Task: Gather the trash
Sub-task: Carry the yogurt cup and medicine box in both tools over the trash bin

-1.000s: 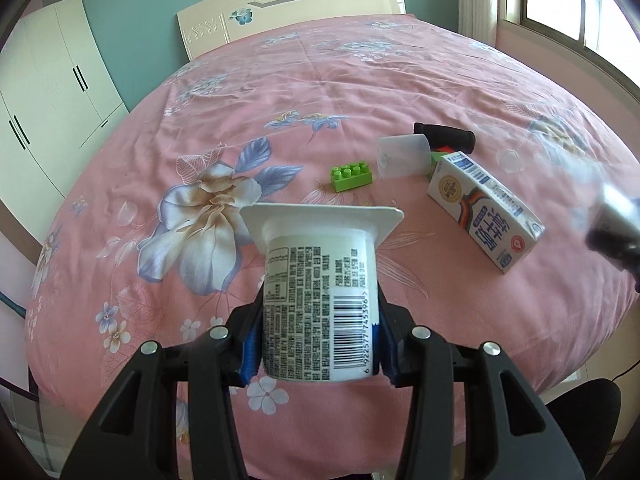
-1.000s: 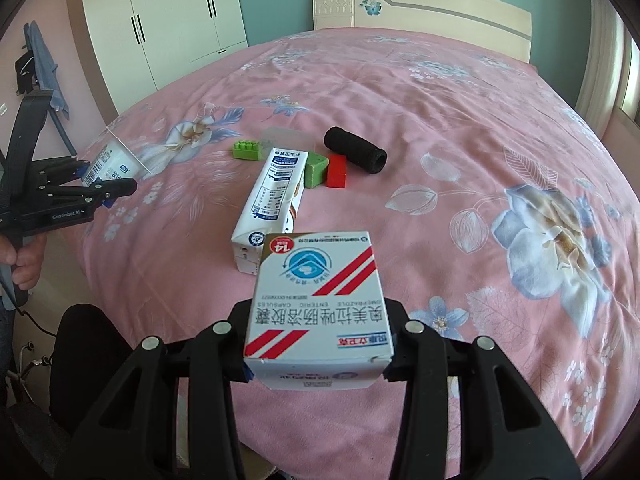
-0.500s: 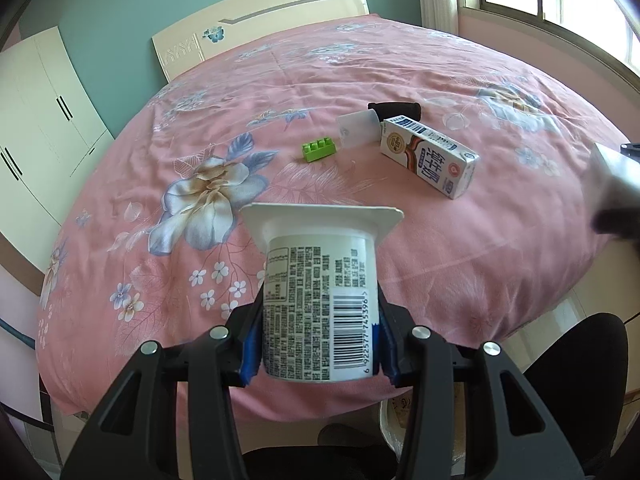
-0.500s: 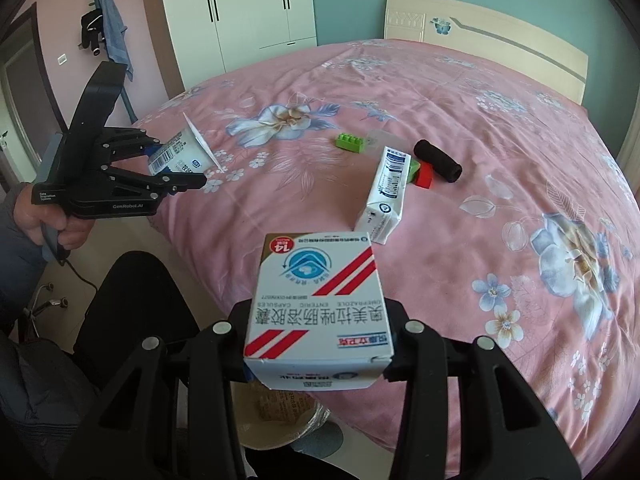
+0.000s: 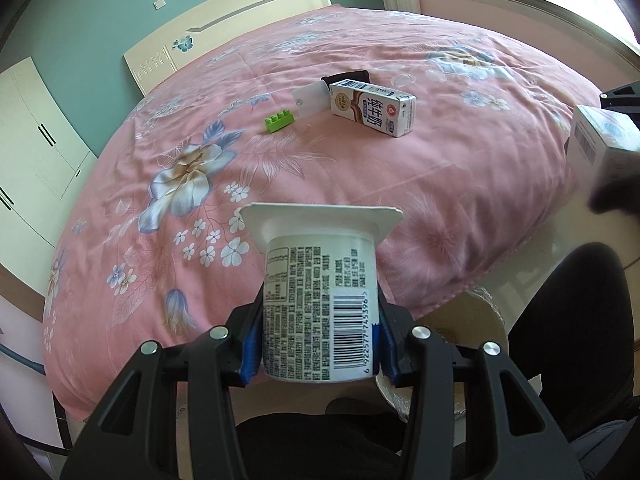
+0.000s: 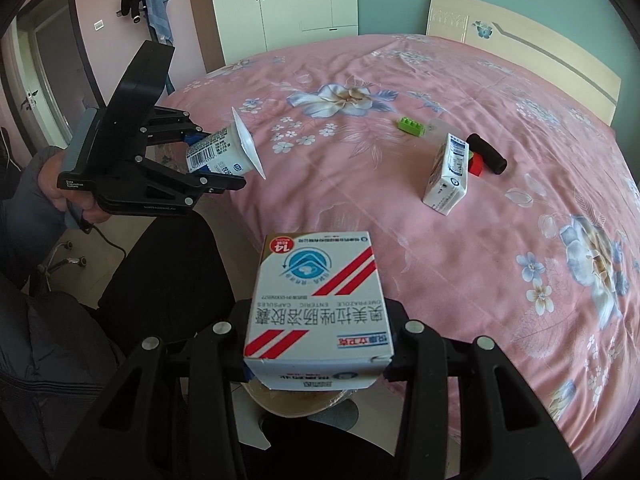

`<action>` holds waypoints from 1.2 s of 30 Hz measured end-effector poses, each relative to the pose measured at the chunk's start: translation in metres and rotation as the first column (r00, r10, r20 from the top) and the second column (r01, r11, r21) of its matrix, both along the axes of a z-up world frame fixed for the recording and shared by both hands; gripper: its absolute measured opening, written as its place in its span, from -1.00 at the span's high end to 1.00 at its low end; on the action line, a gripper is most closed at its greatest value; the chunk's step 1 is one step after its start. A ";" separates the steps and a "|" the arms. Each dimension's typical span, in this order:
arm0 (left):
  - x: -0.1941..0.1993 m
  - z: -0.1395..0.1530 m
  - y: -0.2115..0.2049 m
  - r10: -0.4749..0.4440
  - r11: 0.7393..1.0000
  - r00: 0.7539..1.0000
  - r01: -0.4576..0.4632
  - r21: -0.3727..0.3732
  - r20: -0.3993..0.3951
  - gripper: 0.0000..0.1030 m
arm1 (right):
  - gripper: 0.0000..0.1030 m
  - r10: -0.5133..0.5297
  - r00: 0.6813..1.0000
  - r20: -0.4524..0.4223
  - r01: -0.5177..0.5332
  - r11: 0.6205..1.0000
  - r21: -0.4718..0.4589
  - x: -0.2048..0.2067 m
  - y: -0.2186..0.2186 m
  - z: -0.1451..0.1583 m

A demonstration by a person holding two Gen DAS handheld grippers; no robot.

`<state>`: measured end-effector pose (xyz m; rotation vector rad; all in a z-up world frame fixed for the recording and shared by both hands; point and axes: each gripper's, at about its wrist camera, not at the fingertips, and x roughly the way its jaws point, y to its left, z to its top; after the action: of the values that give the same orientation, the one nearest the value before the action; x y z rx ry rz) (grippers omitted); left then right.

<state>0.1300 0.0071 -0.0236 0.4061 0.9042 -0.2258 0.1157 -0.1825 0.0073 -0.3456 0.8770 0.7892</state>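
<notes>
My left gripper [image 5: 318, 344] is shut on a white yogurt cup [image 5: 320, 304] with a barcode, held off the near edge of the pink bed; it also shows in the right wrist view [image 6: 224, 152]. My right gripper [image 6: 318, 356] is shut on a white medicine box [image 6: 320, 300] with red stripes, held off the bed's edge above a bin; the box shows at the right edge of the left wrist view [image 5: 600, 140]. A milk carton [image 5: 372, 108] lies on the bed; in the right wrist view it [image 6: 448, 174] is at the right.
On the pink floral bedspread [image 5: 440, 184] lie a green toy brick [image 5: 280, 120], a clear plastic cup [image 5: 310, 98], a black cylinder [image 6: 488, 154] and a red brick [image 6: 476, 166]. A lined bin [image 5: 472, 332] stands below, between the person's dark-trousered legs [image 5: 572, 320]. Wardrobes [image 6: 288, 0] stand behind.
Both grippers have pulled back from the bed with their items still held. The bed's edge, the floor and the bin below have come into view.
</notes>
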 end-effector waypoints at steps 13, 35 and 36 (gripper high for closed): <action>-0.035 -0.057 -0.012 -0.058 0.998 0.993 0.062 0.032 -0.103 0.06 | 0.15 0.031 0.995 -0.093 -0.034 0.999 -0.028 -0.021 0.016 -0.050; -0.038 -0.160 -0.021 -0.074 0.995 0.957 0.089 0.043 -0.279 0.06 | 0.15 -0.034 0.964 -0.263 0.011 0.996 -0.087 -0.021 0.032 -0.158; -0.037 -0.164 -0.020 -0.073 0.995 0.957 0.089 0.046 -0.282 0.06 | 0.15 -0.039 0.963 -0.265 0.015 0.995 -0.094 -0.021 0.033 -0.162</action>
<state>0.0932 -0.0134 -0.1871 0.4733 1.1760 -0.3392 0.0948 -0.1491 -0.1551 -0.3109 1.1716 0.7830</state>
